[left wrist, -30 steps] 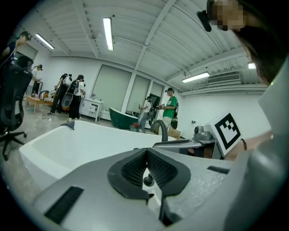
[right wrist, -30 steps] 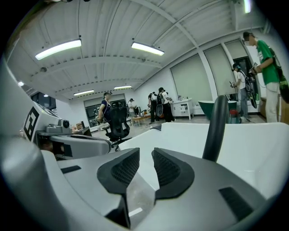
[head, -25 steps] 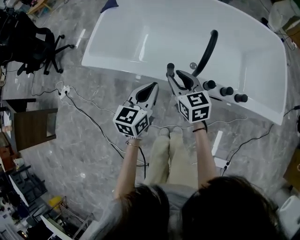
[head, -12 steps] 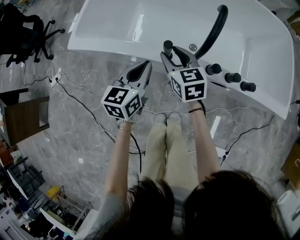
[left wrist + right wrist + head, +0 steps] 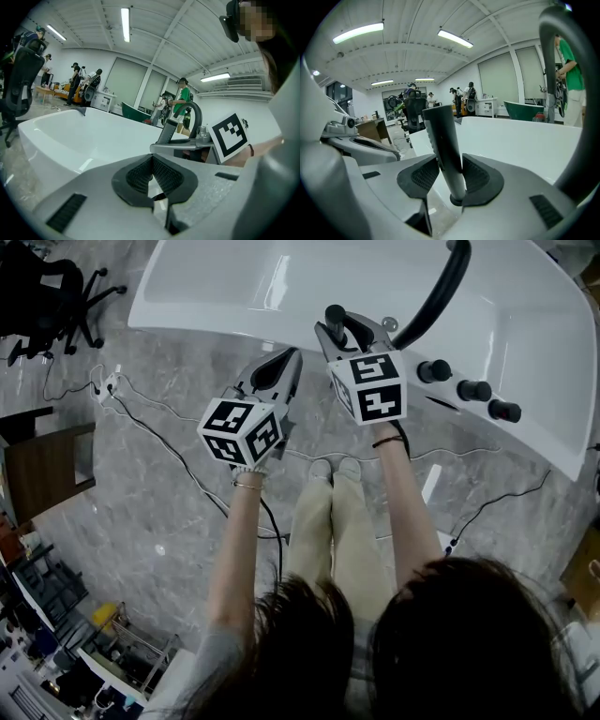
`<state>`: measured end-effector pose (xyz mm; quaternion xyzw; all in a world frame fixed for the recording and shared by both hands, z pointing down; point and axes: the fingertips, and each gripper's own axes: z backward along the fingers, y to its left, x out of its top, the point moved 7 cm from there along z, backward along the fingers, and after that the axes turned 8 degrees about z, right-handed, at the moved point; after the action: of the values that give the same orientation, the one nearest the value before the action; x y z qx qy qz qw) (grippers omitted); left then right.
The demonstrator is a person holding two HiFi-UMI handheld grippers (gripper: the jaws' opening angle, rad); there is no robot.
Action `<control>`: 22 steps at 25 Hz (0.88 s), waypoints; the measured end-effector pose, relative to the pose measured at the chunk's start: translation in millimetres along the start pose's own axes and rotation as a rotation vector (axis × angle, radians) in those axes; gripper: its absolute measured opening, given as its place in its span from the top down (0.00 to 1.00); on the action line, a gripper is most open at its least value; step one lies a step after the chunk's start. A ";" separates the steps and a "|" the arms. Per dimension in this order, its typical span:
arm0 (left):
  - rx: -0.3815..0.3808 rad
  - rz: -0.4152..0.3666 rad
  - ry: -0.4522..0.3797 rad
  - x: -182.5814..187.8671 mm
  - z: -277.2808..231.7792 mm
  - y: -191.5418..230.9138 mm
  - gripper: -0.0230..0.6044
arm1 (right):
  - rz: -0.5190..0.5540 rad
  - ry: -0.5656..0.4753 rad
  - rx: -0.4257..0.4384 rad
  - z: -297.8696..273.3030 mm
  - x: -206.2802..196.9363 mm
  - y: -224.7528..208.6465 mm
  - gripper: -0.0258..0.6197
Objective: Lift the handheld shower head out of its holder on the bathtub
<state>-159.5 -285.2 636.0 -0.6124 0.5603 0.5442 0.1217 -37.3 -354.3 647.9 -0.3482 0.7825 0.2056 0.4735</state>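
Dark-grey handheld shower head (image 5: 446,140) stands upright in its holder (image 5: 457,200) on the near rim of the white bathtub (image 5: 211,317), not yet lifted. The right gripper (image 5: 349,334) has it bracketed: the jaws stand wide, one ribbed pad on each side of the stem and close to it, with no squeeze to be seen. The approach looks done; the clamp and the pull upward are both left to do. The left gripper (image 5: 281,367) hangs just beside it over the marble floor (image 5: 141,512), jaws together on nothing (a spectator for now). Further along the rim, to the right in the head view, rise the curved black spout (image 5: 441,292) and a row of three black knobs (image 5: 473,390), all clear of the grippers. Cables (image 5: 178,474) trail across the floor behind.
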 end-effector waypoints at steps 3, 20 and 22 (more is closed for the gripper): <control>0.001 0.010 -0.001 1.5 3.4 4.1 0.95 | 0.031 0.008 -0.004 -3.1 4.5 3.3 0.74; -0.019 0.007 -0.023 10.4 8.3 -3.8 0.95 | 0.041 -0.011 -0.049 13.7 17.9 4.9 0.76; -0.024 0.002 -0.029 13.1 10.3 -7.0 0.95 | 0.042 -0.019 -0.051 18.6 22.5 5.8 0.75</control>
<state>-162.1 -282.3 618.3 -0.6053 0.5527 0.5598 0.1218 -37.5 -346.1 619.3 -0.3417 0.7795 0.2385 0.4677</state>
